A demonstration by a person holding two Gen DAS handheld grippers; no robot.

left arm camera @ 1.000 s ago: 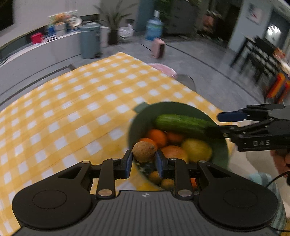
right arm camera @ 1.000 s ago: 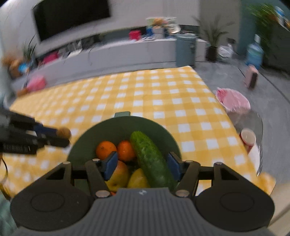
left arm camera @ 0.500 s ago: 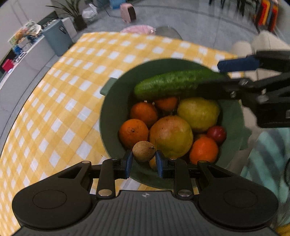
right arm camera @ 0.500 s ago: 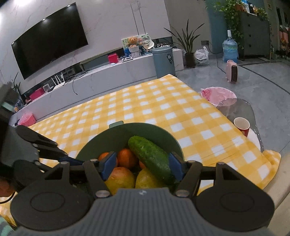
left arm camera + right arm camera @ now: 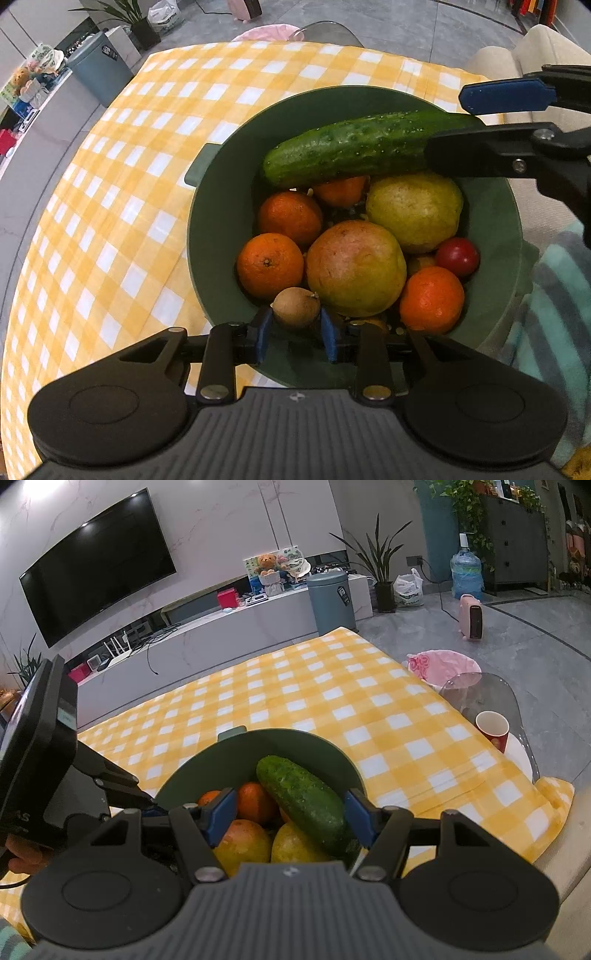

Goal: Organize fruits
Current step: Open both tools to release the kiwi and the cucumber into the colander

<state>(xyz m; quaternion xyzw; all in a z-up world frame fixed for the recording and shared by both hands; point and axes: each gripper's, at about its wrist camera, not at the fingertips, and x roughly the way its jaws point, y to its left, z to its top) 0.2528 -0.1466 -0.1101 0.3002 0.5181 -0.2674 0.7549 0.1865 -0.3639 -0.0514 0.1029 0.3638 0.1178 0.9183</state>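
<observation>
- Left gripper [image 5: 296, 329]: lower centre, jaws just opening, small brown fruit [image 5: 296, 307] between them, pads apart from it.
- Right gripper [image 5: 290, 816]: jaws apart, astride cucumber [image 5: 308, 806] in green bowl [image 5: 258, 746].

Black tongs [image 5: 295, 334] (blue pads), striped teal sleeve [image 5: 554, 317].

Home living room: wall TV [image 5: 98, 590], low media console [image 5: 258, 622], potted plant [image 5: 378, 572], gingham-clothed table [image 5: 332, 701]

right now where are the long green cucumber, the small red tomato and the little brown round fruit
long green cucumber [image 5: 354, 147], left wrist view, middle of its bumpy top side
small red tomato [image 5: 457, 256], left wrist view, centre of its glossy skin
little brown round fruit [image 5: 296, 307], left wrist view, centre of its face
</observation>
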